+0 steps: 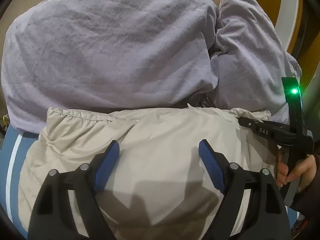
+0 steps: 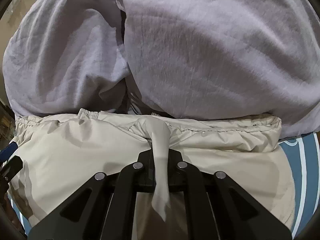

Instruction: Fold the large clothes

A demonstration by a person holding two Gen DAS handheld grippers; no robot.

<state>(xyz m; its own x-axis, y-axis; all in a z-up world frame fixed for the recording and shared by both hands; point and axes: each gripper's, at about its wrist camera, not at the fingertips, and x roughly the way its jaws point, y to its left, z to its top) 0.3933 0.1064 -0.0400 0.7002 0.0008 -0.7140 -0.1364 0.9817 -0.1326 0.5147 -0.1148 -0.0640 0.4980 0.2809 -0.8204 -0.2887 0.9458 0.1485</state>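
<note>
A beige padded jacket lies on a blue and white sheet, its gathered hem toward the grey bedding. My left gripper is open and empty, its blue pads just above the jacket's middle. My right gripper is shut on a pinched fold of the beige jacket near the hem; the fabric strip runs between its closed jaws. In the left wrist view the right gripper shows at the jacket's right edge, held by a hand.
A bulky grey-lilac duvet lies bunched right behind the jacket, with a matching pillow to its right. The duvet fills the upper right wrist view. The blue and white sheet shows at the sides. A yellow frame stands far right.
</note>
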